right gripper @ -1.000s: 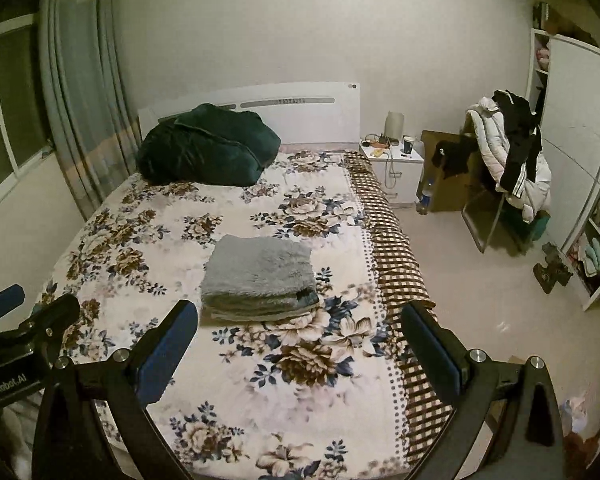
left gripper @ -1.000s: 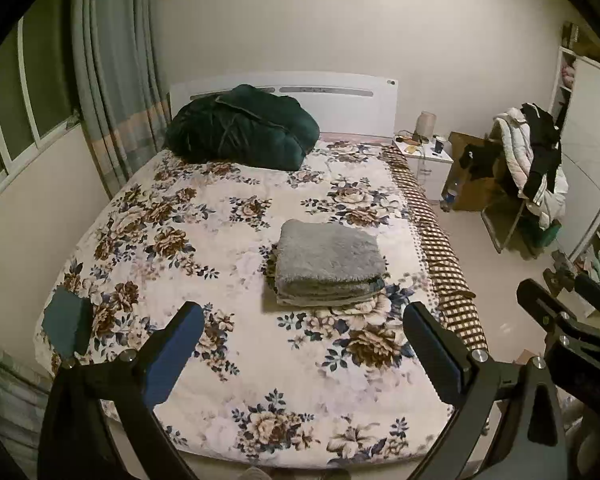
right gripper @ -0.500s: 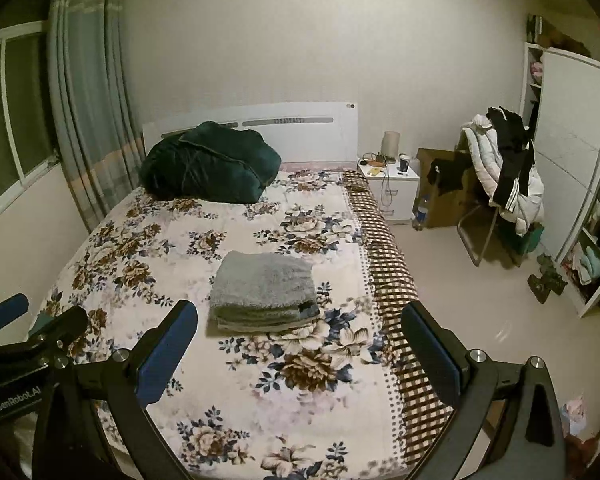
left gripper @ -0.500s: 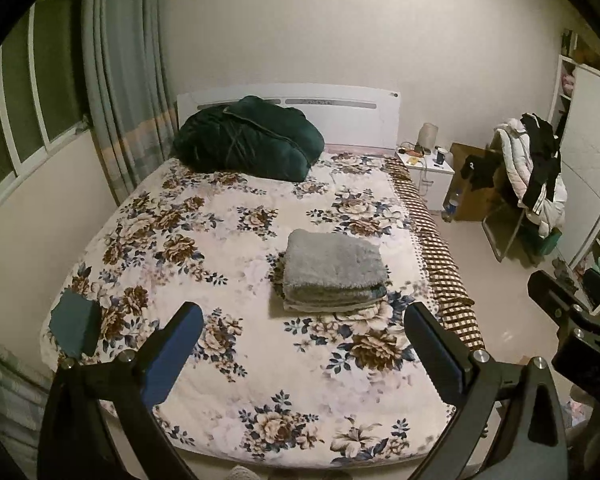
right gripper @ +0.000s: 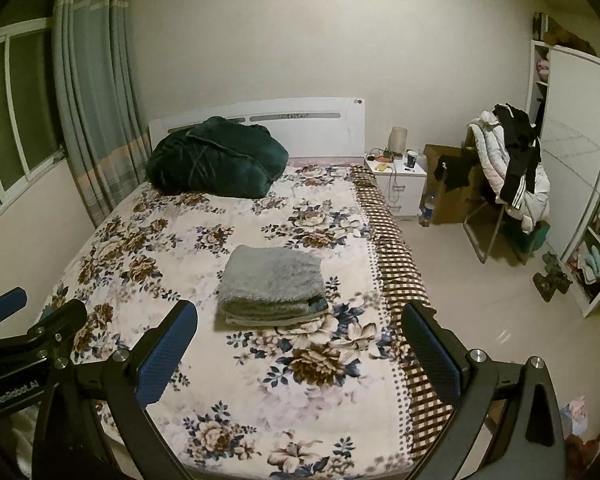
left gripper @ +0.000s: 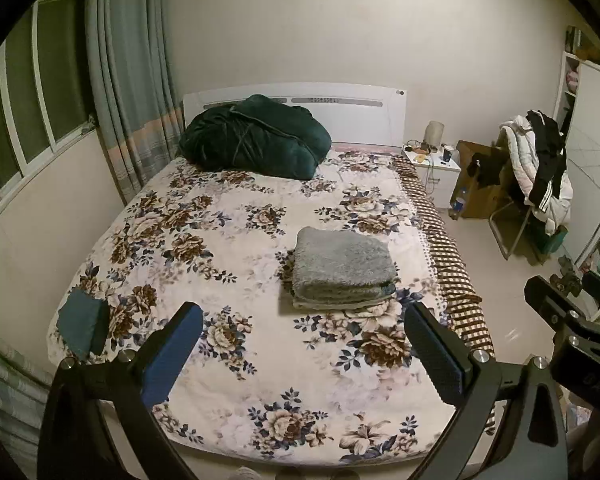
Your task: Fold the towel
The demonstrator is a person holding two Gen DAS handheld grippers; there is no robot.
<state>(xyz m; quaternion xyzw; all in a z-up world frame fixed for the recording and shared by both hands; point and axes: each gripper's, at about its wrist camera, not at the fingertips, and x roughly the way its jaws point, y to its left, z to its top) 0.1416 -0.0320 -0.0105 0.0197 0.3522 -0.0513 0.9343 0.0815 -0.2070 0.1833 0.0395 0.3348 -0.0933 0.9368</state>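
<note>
Towel, grey and fluffy, lies folded in a squared stack on the floral bedspread, with both grippers held wide and empty well short of it.

The grey fluffy towel (left gripper: 342, 266) rests right of centre on the flower-printed bed cover (left gripper: 228, 352), apparently finished. The left gripper (left gripper: 300, 346) and right gripper (right gripper: 300, 346) each spread their blue-padded jaws apart, gripping nothing. Judging the fold done, the sound move is to keep clear and not snag the stack's loose front edges. Only the left view shows a small dark teal cloth (left gripper: 82, 326) at the bed's near left corner; the right view shows more floor and the white wardrobe (right gripper: 572, 184).
</note>
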